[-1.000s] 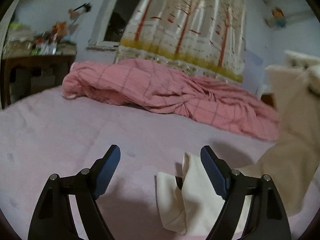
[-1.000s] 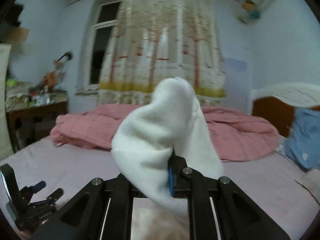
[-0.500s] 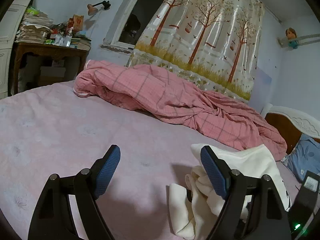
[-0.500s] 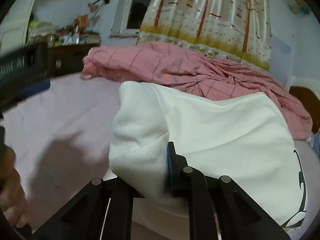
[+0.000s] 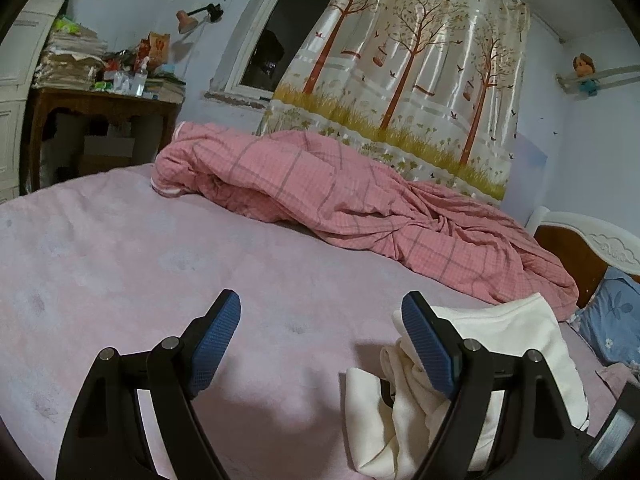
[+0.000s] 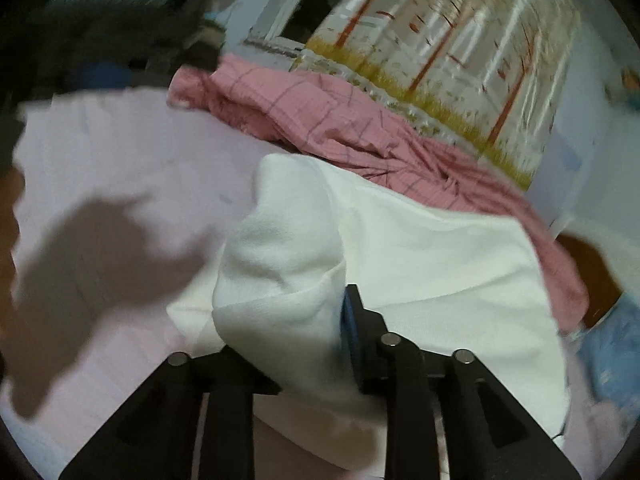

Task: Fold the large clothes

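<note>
1. The left gripper [image 5: 320,320] is hovering low over the pink bed sheet [image 5: 120,260], its jaws standing wide with nothing between the blue pads [image 5: 218,336].
2. The white garment [image 5: 504,328] is lying bunched at the lower right of the left wrist view, just behind and beside the right-hand pad.
3. In the blurred right wrist view, the right gripper [image 6: 320,320] is sitting at the bottom centre with a fold of the white garment [image 6: 440,264] draped between its fingers; its jaws have just been opening, and I cannot tell whether the pads are pressing the cloth.
4. The rest of the garment is spreading flat toward the right of that frame.
5. A pink checked quilt [image 5: 340,200] is lying crumpled across the far side of the bed, below the tree-print curtain [image 5: 420,60].
</note>
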Available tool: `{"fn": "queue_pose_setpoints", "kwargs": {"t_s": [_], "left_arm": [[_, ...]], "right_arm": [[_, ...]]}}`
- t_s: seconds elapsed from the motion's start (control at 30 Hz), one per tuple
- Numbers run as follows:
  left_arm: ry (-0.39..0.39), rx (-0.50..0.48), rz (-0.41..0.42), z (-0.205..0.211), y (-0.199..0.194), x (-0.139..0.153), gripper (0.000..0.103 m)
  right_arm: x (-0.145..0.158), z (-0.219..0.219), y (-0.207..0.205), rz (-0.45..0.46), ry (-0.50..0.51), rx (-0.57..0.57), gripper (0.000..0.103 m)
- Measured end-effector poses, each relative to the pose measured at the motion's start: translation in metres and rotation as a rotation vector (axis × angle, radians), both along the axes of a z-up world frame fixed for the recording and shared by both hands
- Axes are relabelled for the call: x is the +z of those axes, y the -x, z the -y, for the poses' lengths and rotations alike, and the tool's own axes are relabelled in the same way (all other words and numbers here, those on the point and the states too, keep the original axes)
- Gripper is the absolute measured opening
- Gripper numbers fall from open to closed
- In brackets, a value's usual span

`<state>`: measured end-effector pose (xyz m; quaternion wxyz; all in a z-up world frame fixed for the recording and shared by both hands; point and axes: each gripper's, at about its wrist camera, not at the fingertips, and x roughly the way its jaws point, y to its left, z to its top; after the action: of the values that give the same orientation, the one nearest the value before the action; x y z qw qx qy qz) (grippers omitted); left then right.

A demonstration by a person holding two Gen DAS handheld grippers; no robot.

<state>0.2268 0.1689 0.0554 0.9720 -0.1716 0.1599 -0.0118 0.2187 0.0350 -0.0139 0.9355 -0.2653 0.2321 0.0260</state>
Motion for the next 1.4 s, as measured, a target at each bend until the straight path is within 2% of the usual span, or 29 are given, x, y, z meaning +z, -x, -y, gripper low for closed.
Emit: {"fn": "queue_pose_setpoints", "kwargs": {"t_s": [0.07,0.1,0.2,0.3,0.37,0.43,0.53,0.6,0.67,0.7,0.77,0.83,0.9,0.97,1.07,1.17,1.23,1.3,1.4], "left_arm": [[0.002,-0.002,0.004,-0.002,0.0,0.001,0.083],[0.005,-0.002,0.005,-0.003,0.0,0.001,0.083],[0.019,-0.008,0.006,-0.005,0.001,0.001,0.083],[0.034,-0.043,0.01,-0.005,0.001,0.002,0.085],[0.056,-0.102,0.009,-0.002,0.001,0.0,0.091],[0.12,-0.222,-0.008,0.002,-0.005,-0.004,0.096],[0.195,-0.355,-0.061,0.014,-0.015,-0.013,0.097],[0.231,-0.42,-0.103,0.023,-0.022,-0.02,0.097],[0.25,-0.453,-0.137,0.028,-0.028,-0.025,0.097],[0.255,-0.466,-0.153,0.031,-0.03,-0.027,0.097],[0.288,-0.5,-0.174,0.034,-0.035,-0.031,0.097],[0.338,-0.553,-0.193,0.035,-0.039,-0.033,0.097],[0.357,-0.578,-0.227,0.04,-0.042,-0.038,0.097],[0.337,-0.554,-0.233,0.04,-0.042,-0.037,0.097],[0.262,-0.48,-0.197,0.039,-0.034,-0.029,0.097],[0.1,-0.356,-0.171,0.044,-0.026,-0.021,0.098],[0.013,-0.277,-0.194,0.05,-0.026,-0.023,0.098],[-0.009,-0.27,-0.237,0.054,-0.031,-0.031,0.098],[-0.059,-0.267,-0.328,0.063,-0.043,-0.047,0.098]], "right_arm": [[-0.003,-0.006,0.005,0.024,0.048,0.002,0.041],[-0.003,-0.007,0.007,0.022,0.053,0.01,0.052],[-0.002,-0.004,0.018,0.028,0.054,0.038,0.062],[0.008,0.007,0.039,0.036,-0.012,0.083,0.07],[0.022,0.023,0.055,0.044,-0.086,0.106,0.07],[0.041,0.05,0.067,0.058,-0.172,0.101,0.07],[0.072,0.11,0.069,0.065,-0.325,0.021,0.07],[0.087,0.159,0.059,0.034,-0.453,-0.052,0.068],[0.093,0.215,0.038,-0.037,-0.595,-0.144,0.061],[0.092,0.233,0.028,-0.081,-0.632,-0.169,0.054],[0.082,0.266,0.003,-0.188,-0.713,-0.187,0.047],[0.067,0.279,-0.016,-0.303,-0.776,-0.14,0.046],[0.057,0.282,-0.027,-0.359,-0.837,-0.094,0.045],[0.054,0.276,-0.032,-0.385,-0.84,-0.057,0.045],[0.057,0.253,-0.033,-0.399,-0.714,-0.048,0.046],[0.056,0.235,-0.031,-0.396,-0.631,-0.064,0.045],[0.051,0.227,-0.033,-0.38,-0.566,-0.091,0.046],[0.047,0.218,-0.037,-0.362,-0.519,-0.104,0.048],[0.044,0.214,-0.044,-0.35,-0.522,-0.127,0.049]]}}
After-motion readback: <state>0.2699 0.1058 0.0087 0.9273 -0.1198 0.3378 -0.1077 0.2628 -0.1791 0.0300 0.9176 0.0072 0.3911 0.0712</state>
